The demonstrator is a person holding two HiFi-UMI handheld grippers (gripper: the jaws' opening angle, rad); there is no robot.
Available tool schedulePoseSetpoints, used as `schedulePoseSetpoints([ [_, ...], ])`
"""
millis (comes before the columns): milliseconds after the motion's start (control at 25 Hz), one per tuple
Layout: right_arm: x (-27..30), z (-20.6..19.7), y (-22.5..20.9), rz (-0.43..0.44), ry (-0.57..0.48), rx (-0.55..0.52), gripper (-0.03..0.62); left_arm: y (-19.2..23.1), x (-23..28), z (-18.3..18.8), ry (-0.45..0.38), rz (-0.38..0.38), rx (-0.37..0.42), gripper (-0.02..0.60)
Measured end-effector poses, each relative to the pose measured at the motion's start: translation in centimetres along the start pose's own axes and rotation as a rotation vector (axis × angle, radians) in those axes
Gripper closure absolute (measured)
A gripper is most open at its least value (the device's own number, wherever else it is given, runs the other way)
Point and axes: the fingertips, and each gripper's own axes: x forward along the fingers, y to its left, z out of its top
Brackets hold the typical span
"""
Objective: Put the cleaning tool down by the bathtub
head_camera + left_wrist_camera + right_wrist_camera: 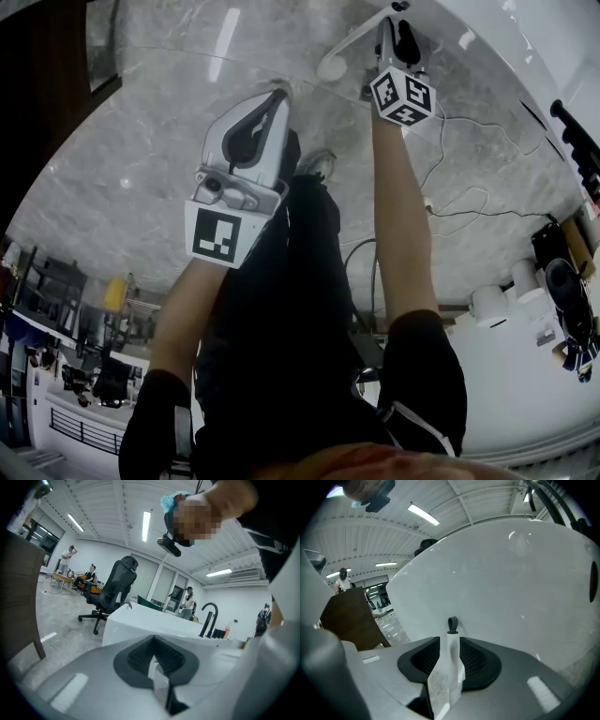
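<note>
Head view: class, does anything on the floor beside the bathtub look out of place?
Yes. Loose cables straggle in loops across the marble floor next to the white bathtub. They look untidy and could catch a foot.

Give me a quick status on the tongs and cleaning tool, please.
Left tongs shut, idle. Right tongs open, cleaning tool handle between them, beside the bathtub. Loose cables on the floor, clear of the tool.

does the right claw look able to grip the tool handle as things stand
Probably yes: the handle stands between the open jaws of the right claw, with nothing else in the gap; the tub wall sits just behind.
</note>
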Motion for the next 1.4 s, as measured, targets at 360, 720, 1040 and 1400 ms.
schedulePoseSetpoints([
  [360, -4.9, 1.3, 1.7, 0.001, 0.016, 0.016, 0.586, -2.0, -2.4, 2.4, -0.046, 0.023, -0.034, 0.574],
  [720, -11.3, 4.7, 4.0, 0.029, 0.025, 0.024, 0.594, -6.4, -5.6, 7.4, -0.087, 0.023, -0.013, 0.574],
  [1040, -19.0, 8.6, 5.6, 0.028, 0.025, 0.043, 0.594, -11.4, -9.4, 11.1, -0.097, 0.040, -0.013, 0.574],
  [1400, -28.3, 14.2, 7.7, 0.034, 0.006, 0.056, 0.594, -17.2, -13.9, 17.8, -0.133, 0.037, 0.013, 0.574],
])
